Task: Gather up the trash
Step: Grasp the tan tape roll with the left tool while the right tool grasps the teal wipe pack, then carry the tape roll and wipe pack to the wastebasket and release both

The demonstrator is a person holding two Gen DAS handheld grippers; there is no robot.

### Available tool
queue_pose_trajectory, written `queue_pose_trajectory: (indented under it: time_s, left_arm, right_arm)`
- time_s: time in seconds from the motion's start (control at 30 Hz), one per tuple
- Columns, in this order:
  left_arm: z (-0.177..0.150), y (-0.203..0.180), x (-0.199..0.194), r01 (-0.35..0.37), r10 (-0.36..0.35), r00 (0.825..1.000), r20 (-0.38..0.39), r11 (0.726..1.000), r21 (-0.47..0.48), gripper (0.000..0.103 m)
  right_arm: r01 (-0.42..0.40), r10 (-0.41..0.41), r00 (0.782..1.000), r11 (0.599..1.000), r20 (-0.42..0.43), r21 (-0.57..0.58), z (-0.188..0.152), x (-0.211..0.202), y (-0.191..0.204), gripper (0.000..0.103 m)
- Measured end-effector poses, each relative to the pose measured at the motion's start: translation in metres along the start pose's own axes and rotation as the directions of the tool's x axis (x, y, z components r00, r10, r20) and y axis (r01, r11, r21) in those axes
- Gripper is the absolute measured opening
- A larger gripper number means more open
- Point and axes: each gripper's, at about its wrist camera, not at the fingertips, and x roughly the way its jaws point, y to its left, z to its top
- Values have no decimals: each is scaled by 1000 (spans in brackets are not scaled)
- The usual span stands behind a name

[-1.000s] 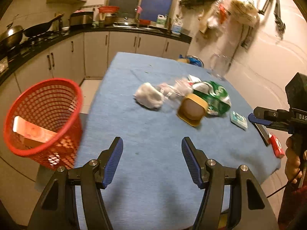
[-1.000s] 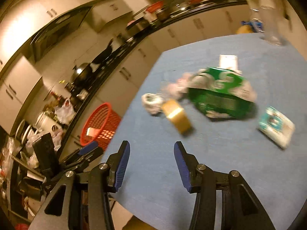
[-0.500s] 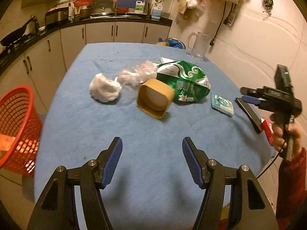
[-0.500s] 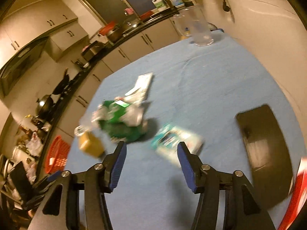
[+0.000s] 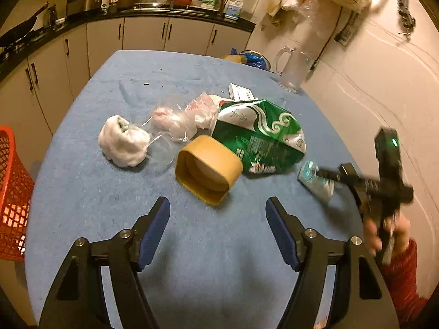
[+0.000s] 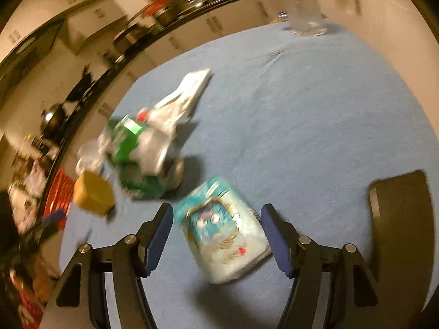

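Trash lies on the blue-covered table [image 5: 96,219]: a yellow tub [image 5: 208,168] on its side, a green snack bag [image 5: 260,137], a white wad [image 5: 123,144], clear plastic bags [image 5: 175,120] and a teal tissue packet [image 5: 315,182]. My left gripper [image 5: 218,219] hovers just short of the tub, its jaws opening with nothing between them. In the right wrist view the tissue packet [image 6: 225,235] lies flat between the opening jaws of my right gripper [image 6: 216,219]; the pads stand clear of it. The green bag [image 6: 140,159] and tub [image 6: 93,193] lie beyond to the left.
A red mesh basket [image 5: 12,192] stands off the table's left edge. A glass jug [image 5: 290,71] sits at the far right corner, with a white box [image 5: 241,91] behind the bag. A dark flat object [image 6: 400,219] lies right of the packet. Cabinets and a wall border the table.
Both grippers' jaws have spread wider. The left one has moved in toward the yellow tub. The right one has swung over and dropped to the tissue packet, which now lies between its jaws.
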Motion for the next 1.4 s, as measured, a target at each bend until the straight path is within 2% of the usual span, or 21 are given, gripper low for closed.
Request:
queue_pose_trajectory:
  time_s: [0.13, 0.2, 0.3, 0.37, 0.4, 0.43, 0.47, 0.67, 0.8, 0.97, 1.13, 1.17, 1.2, 1.27, 1.33, 1.4]
  left_arm:
    - [12, -6, 14, 3, -3, 1000, 0, 1000, -30, 71]
    - [17, -11, 22, -27, 27, 1000, -3, 999, -41, 71]
    - [26, -16, 40, -51, 49, 998, -29, 997, -66, 66]
    - [29, -16, 49, -75, 71, 996, -48, 994, -79, 47]
    - [31, -15, 56, -78, 73, 995, -64, 993, -88, 42]
    - [32, -13, 62, -78, 71, 994, -81, 992, -98, 30]
    - [32, -12, 66, -74, 64, 994, -91, 991, -113, 23]
    - [28, -12, 66, -64, 58, 996, -61, 992, -108, 21]
    - [21, -11, 56, -49, 47, 998, -32, 995, -81, 21]
    - [9, -9, 33, -47, 48, 999, 9, 998, -33, 21]
    - [-2, -8, 14, -81, 81, 995, 50, 997, 7, 21]
    - [-4, -8, 12, -84, 83, 995, 54, 996, 13, 21]
    - [-6, -8, 9, -86, 85, 995, 58, 996, 20, 21]
    - [-8, -9, 6, -91, 90, 994, 67, 995, 26, 21]
    - [-10, -7, 2, -85, 82, 994, 76, 996, 35, 21]
    - [-12, -6, -2, -81, 78, 993, 85, 996, 38, 21]
  right_arm:
    - [-25, 20, 999, 993, -37, -112, -17, 2, 23, 71]
    - [-26, 19, 999, 988, -50, -155, -24, 2, 31, 71]
    - [40, -45, 999, 978, -21, -206, -29, 0, 37, 71]
    - [27, -29, 1000, 980, -7, -198, -30, -4, 34, 71]
    - [24, -24, 1000, 983, -1, -185, -30, -6, 31, 71]
    - [23, -23, 1000, 985, 2, -170, -30, -7, 29, 71]
    - [18, -18, 1000, 988, 3, -156, -31, -7, 27, 71]
    - [-9, 10, 1000, 998, 15, -58, -23, -12, 15, 72]
    - [21, -21, 1000, 997, 7, -76, -20, -5, 26, 76]
    - [131, -131, 991, 980, 8, -153, -22, 9, 50, 77]
    - [256, -258, 966, 938, 26, -234, -31, 24, 70, 77]
    - [259, -260, 965, 937, 27, -234, -32, 24, 70, 75]
    - [271, -270, 962, 934, 38, -233, -34, 24, 70, 68]
    - [294, -291, 956, 927, 47, -235, -36, 21, 70, 60]
    - [261, -257, 965, 942, 46, -211, -38, 14, 67, 54]
    - [261, -255, 965, 943, 56, -209, -41, 8, 66, 47]
